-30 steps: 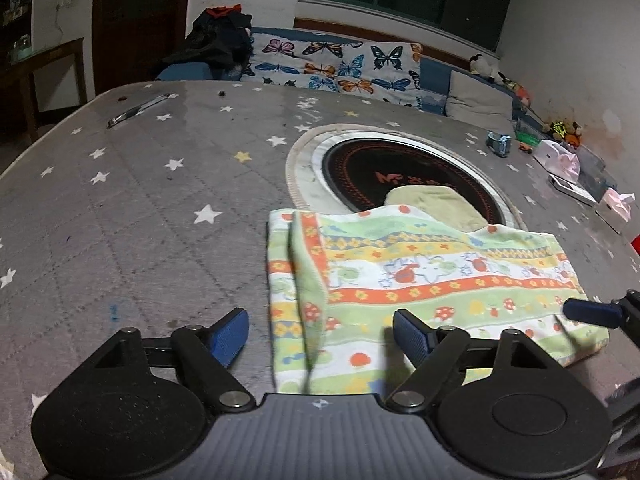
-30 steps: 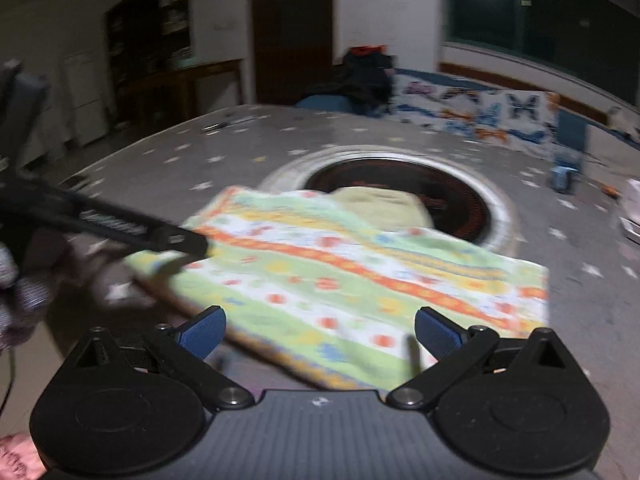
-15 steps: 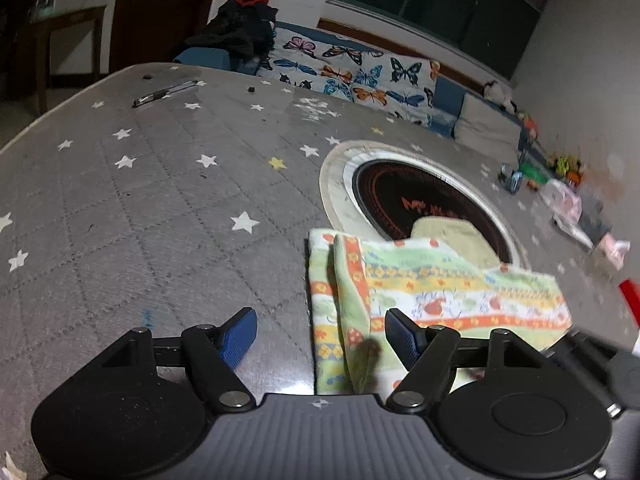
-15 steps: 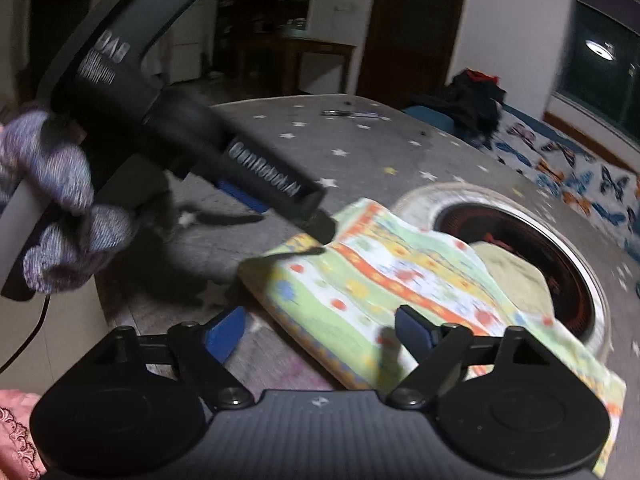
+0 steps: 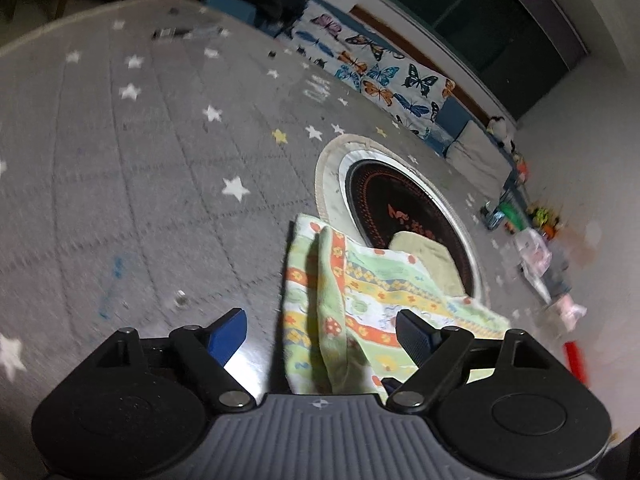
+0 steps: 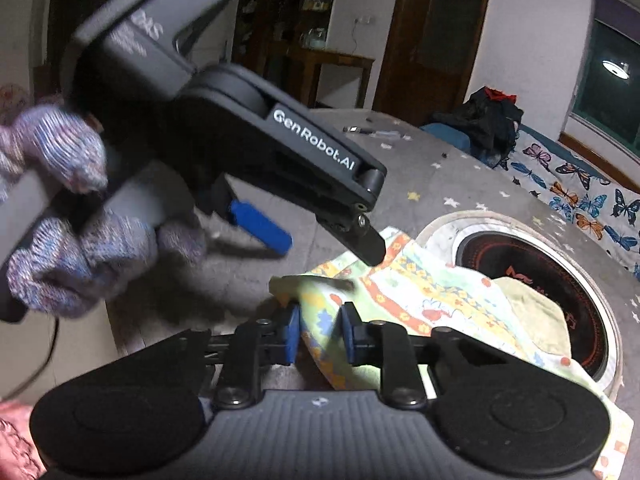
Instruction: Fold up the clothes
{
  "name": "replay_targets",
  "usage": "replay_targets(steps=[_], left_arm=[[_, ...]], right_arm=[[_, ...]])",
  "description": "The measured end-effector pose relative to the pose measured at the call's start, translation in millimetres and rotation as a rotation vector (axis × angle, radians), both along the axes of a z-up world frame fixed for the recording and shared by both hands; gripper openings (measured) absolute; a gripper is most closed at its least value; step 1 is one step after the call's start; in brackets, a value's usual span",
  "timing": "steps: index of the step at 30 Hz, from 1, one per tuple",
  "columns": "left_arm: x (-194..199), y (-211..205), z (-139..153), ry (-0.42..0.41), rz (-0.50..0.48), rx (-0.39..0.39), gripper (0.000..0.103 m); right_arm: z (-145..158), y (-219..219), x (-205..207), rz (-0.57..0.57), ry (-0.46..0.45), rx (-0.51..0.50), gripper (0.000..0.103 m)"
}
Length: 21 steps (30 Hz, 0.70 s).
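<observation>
A folded garment [image 5: 384,292] with green, orange and white printed stripes lies on the grey star-patterned table [image 5: 140,160]. Its far edge overlaps the round hotplate [image 5: 384,188]. My left gripper [image 5: 322,334] is open, and the garment's folded left end lies between its fingers. In the right wrist view a gloved hand [image 6: 60,216] holds that left gripper [image 6: 316,240] just above the garment [image 6: 424,296]. My right gripper [image 6: 320,334] is shut on the garment's near corner, which is bunched and raised between the blue pads.
A pale yellow-green cloth [image 5: 428,252] lies on the hotplate under the garment's far edge. A pen [image 5: 188,33] lies far back on the table. Small items [image 5: 532,256] crowd the table's right side. A butterfly-print sofa [image 5: 380,68] stands behind.
My right gripper went from wide open to shut on the garment's corner. The left gripper swung in closer over the garment's left end, still open.
</observation>
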<state>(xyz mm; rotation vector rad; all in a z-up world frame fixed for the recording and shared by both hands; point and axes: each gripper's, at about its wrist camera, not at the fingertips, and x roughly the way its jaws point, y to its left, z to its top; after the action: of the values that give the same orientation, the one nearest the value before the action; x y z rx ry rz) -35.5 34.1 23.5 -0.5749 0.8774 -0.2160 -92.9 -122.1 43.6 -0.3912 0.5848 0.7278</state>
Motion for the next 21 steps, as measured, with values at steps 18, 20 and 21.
replay_targets(steps=[18, 20, 21], left_arm=[[23, -22, -15, 0.126, -0.032, -0.189, 0.035], [24, -23, -18, 0.133, -0.029, -0.184, 0.021], [24, -23, -19, 0.133, -0.029, -0.177, 0.019]], right_arm=[[23, -30, -1, -0.021, 0.046, 0.137, 0.013], [21, -32, -4, -0.016, 0.056, 0.138, 0.015], [21, -34, -5, -0.019, 0.062, 0.145, 0.017]])
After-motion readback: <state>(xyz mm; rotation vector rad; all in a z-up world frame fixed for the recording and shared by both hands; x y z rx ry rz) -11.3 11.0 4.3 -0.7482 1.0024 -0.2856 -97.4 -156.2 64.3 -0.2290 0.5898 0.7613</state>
